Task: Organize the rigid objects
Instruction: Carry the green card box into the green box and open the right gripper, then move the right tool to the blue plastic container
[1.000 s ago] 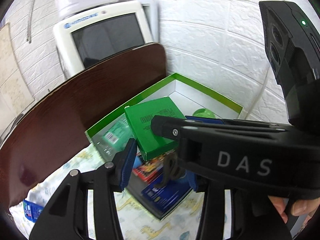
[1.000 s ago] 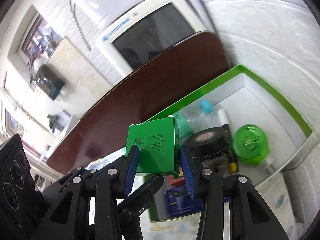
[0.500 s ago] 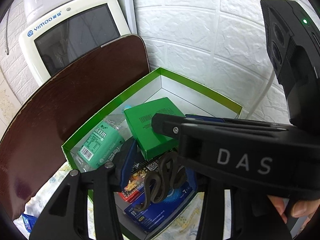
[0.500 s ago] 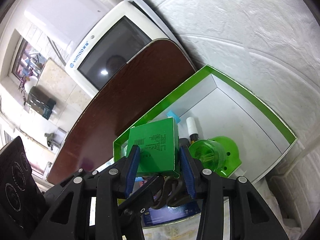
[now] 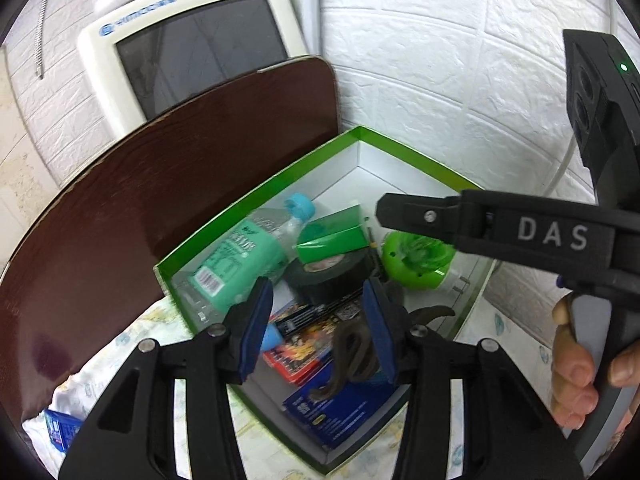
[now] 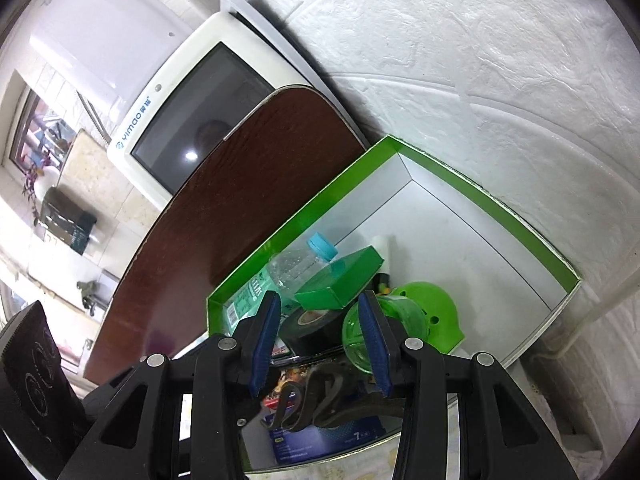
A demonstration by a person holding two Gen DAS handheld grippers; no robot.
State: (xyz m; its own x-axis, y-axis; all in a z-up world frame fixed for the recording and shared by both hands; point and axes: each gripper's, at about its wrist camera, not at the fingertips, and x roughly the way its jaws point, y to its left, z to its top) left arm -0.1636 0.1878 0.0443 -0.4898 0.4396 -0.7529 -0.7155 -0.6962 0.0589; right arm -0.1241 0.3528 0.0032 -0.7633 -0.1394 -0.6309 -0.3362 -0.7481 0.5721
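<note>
A small green box (image 6: 340, 280) (image 5: 332, 240) lies tilted inside the green-rimmed tray (image 6: 288, 232) (image 5: 256, 196), resting on a black tape roll (image 6: 316, 328) and a mint-labelled bottle (image 6: 280, 272). My right gripper (image 6: 320, 340) hangs open just above it with nothing between the pads. One of its fingers (image 5: 420, 216) crosses the left wrist view. My left gripper (image 5: 318, 328) hovers over the tray's near end and its jaws are opening. A dark brown claw clip (image 5: 348, 352) sits over a blue carton (image 5: 344, 404) by its right pad, clear of the left pad.
A green round plastic device (image 5: 416, 256) and a red pack (image 5: 300, 344) also lie in the tray. A dark brown board (image 5: 160, 200) leans behind it, before a white screen unit (image 5: 200, 40). A white brick wall (image 5: 440, 60) stands behind the tray. A patterned cloth (image 5: 120, 360) covers the table.
The green box has left my right gripper's pads and now lies in the tray on the tape roll and bottle. The left wrist view has moved closer over the tray.
</note>
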